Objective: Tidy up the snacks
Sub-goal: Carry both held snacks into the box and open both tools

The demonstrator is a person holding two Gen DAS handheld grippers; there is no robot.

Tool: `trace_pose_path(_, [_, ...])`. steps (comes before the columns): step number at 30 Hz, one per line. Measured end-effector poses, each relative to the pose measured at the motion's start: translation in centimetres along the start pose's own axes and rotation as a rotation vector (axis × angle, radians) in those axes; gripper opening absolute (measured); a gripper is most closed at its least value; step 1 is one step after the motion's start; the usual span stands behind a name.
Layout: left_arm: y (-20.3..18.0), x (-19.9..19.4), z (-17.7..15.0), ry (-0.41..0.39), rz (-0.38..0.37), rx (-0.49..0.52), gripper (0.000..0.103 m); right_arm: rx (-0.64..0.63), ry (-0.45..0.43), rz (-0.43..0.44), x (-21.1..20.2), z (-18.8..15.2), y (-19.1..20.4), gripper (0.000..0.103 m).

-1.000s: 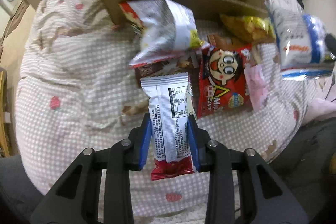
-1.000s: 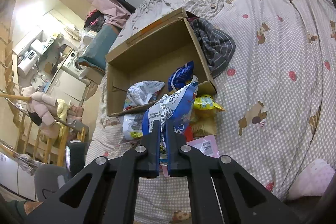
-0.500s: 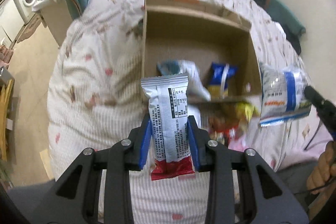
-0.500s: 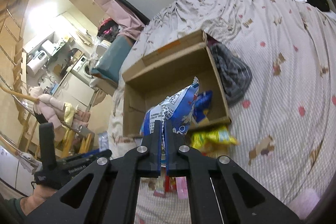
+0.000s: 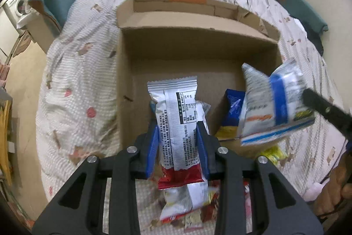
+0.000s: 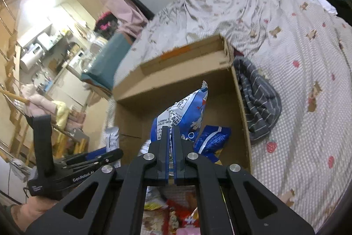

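Both packets mid-carry over the cardboard box at frame centre — left gripper clamps the white-and-red snack packet, right gripper pinches the blue-and-white bag. Next: lower, release inside.

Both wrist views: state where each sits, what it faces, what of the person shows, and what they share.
Left wrist: on the left gripper, angled down into the cardboard box; jaws clamp a silver snack packet; the person's right hand shows.
Right wrist: on the right gripper, facing the box and bed; jaws pinch a blue-and-white bag; left hand shows.
Shared: box, both held snacks.
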State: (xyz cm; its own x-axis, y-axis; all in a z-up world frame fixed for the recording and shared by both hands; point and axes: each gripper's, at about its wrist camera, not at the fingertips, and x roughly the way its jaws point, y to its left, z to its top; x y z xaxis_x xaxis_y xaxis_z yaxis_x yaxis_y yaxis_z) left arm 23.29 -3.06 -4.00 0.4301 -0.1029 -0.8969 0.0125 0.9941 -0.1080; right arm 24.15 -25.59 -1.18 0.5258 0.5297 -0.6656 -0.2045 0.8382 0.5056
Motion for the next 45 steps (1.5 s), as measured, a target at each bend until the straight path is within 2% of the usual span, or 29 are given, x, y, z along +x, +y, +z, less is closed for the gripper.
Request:
trace_pose_path(5, [-0.2, 3.1, 0.4, 0.044, -0.013, 0.009, 0.029, -0.003, 0.088, -0.040, 4.1, -1.2, -1.5, 0.002])
trace_pose_path(9, [-0.1, 5.6, 0.5, 0.101, -0.022, -0.004, 0.027, -0.087, 0.139, -0.158, 6.1, -2.1, -1.6, 0.002])
trace_pose_path(13, [-1.0, 6.3, 0.5, 0.103, 0.013, 0.052, 0.027, -0.103, 0.199, -0.228, 7.6, -2.8, -2.3, 0.002])
trace_pose_path(15, [-1.3, 6.4, 0.5, 0.093, 0.020, 0.062, 0.027, -0.087, 0.217, -0.230, 8.0, -3.0, -2.8, 0.002])
trace_pose_path(20, [-1.3, 5.1, 0.7, 0.031, 0.013, 0.073, 0.027, -0.037, 0.216, -0.146, 7.6, -2.6, -3.2, 0.002])
trace_pose_path(22, [-1.2, 4.7, 0.9, 0.021, 0.010, 0.058, 0.033, -0.011, 0.218, -0.108, 7.3, -2.6, -3.2, 0.003])
trace_pose_path(24, [-1.0, 4.6, 0.9, 0.027, -0.001, 0.042, 0.047, -0.008, 0.222, -0.079, 7.3, -2.6, -3.1, 0.004])
trace_pose_path(26, [-1.0, 4.3, 0.7, 0.022, -0.001, 0.038, 0.054, -0.013, 0.211, -0.060, 7.1, -2.6, -2.9, 0.008])
trace_pose_path(27, [-1.0, 4.2, 0.6, 0.016, 0.005, 0.040, 0.064, -0.015, 0.210, -0.064, 6.9, -2.5, -2.8, 0.008])
trace_pose_path(28, [-0.9, 3.9, 0.5, 0.008, 0.013, 0.043, 0.069, -0.012, 0.206, -0.067, 6.8, -2.5, -2.8, 0.009])
trace_pose_path(29, [-0.8, 3.7, 0.6, -0.003, 0.016, 0.043, 0.076, -0.006, 0.200, -0.070, 6.6, -2.5, -2.7, 0.013])
trace_pose_path(30, [-0.8, 3.4, 0.6, -0.015, 0.013, 0.042, 0.079, 0.001, 0.193, -0.079, 6.3, -2.4, -2.8, 0.017])
trace_pose_path(31, [-0.7, 3.1, 0.7, -0.023, 0.010, 0.039, 0.079, 0.007, 0.188, -0.083, 6.1, -2.3, -3.0, 0.035])
trace_pose_path(32, [-0.6, 3.0, 0.8, -0.026, 0.009, 0.036, 0.079, 0.012, 0.178, -0.081, 5.8, -2.2, -3.0, 0.058])
trace_pose_path(33, [-0.5, 2.9, 0.8, -0.028, 0.001, 0.030, 0.079, 0.015, 0.153, -0.076, 5.3, -2.1, -3.1, 0.067])
trace_pose_path(36, [-0.2, 2.6, 0.8, -0.031, 0.001, 0.020, 0.079, 0.017, 0.116, -0.087, 4.4, -1.5, -3.5, 0.070])
trace_pose_path(38, [-0.1, 2.5, 0.7, -0.034, 0.003, 0.020, 0.079, 0.042, 0.110, -0.061, 4.4, -1.5, -3.4, 0.070])
trace_pose_path(45, [-0.3, 2.4, 0.2, -0.041, 0.020, 0.030, 0.079, 0.067, 0.124, -0.040, 4.5, -1.4, -3.4, 0.070])
